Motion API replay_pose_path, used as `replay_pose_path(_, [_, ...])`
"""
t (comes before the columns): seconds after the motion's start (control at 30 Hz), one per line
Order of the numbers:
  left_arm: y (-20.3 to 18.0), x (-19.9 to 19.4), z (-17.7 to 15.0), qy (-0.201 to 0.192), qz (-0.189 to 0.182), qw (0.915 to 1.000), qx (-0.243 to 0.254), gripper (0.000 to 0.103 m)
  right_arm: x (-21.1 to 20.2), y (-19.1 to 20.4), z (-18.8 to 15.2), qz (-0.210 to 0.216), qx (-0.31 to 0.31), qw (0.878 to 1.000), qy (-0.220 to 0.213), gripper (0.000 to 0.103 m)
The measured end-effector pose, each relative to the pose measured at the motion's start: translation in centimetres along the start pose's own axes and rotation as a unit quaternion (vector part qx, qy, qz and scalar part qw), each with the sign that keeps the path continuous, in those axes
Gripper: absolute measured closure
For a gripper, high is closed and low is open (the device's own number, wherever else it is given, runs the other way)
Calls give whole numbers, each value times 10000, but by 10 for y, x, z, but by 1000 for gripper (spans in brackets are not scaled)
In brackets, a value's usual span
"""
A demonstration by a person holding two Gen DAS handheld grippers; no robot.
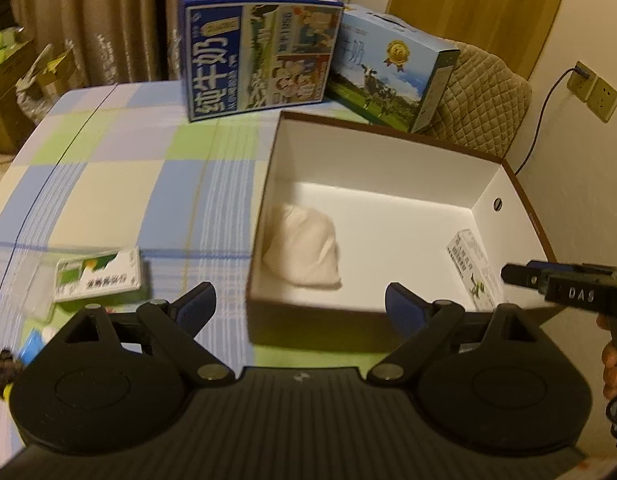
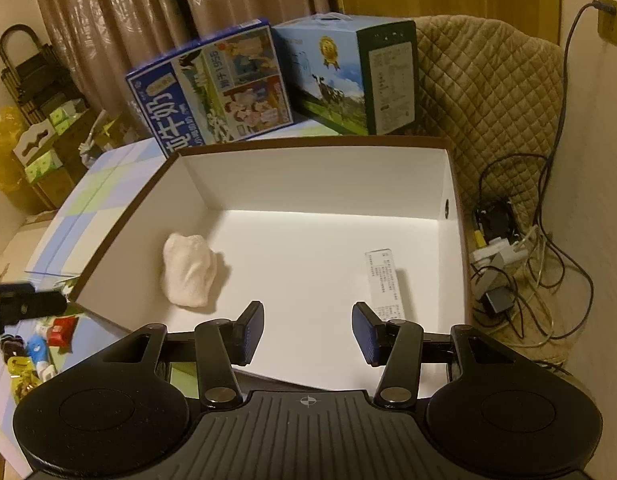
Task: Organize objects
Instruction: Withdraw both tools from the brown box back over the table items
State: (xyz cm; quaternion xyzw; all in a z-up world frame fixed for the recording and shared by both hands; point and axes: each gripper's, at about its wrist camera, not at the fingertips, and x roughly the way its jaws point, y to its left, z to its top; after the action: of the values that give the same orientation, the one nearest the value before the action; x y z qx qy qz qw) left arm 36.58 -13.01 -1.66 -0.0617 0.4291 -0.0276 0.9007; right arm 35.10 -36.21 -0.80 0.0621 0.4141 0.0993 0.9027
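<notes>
A white open box with a brown rim (image 1: 388, 136) (image 2: 308, 144) stands on the checked tablecloth. Inside it lie a rolled white cloth (image 1: 302, 252) (image 2: 188, 272) at the left and a small white printed carton (image 1: 474, 272) (image 2: 384, 284) at the right. My left gripper (image 1: 300, 306) is open and empty, hovering at the box's near wall. My right gripper (image 2: 307, 334) is open and empty over the box's near edge; its tip (image 1: 548, 284) shows at the right of the left wrist view. A green-and-white medicine box (image 1: 98, 276) lies left of the box.
Two blue milk cartons (image 1: 260, 56) (image 2: 348, 76) stand behind the box. Small packets (image 2: 36, 348) lie on the table at the left. A quilted chair (image 2: 492, 112) and tangled cables (image 2: 516, 264) are at the right by the wall. A hand (image 1: 612, 360) holds the right gripper.
</notes>
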Motion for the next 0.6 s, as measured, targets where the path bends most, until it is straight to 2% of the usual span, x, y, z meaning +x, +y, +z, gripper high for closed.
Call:
replay_pose_path(0.27, [25, -17, -29, 136, 33, 9998, -166, 14, -13, 21, -11, 60, -26, 10000, -60, 57])
replay_pose_path(0.6, [64, -37, -54, 289, -39, 9993, -239, 14, -21, 75, -36, 164, -93, 9998, 84, 57])
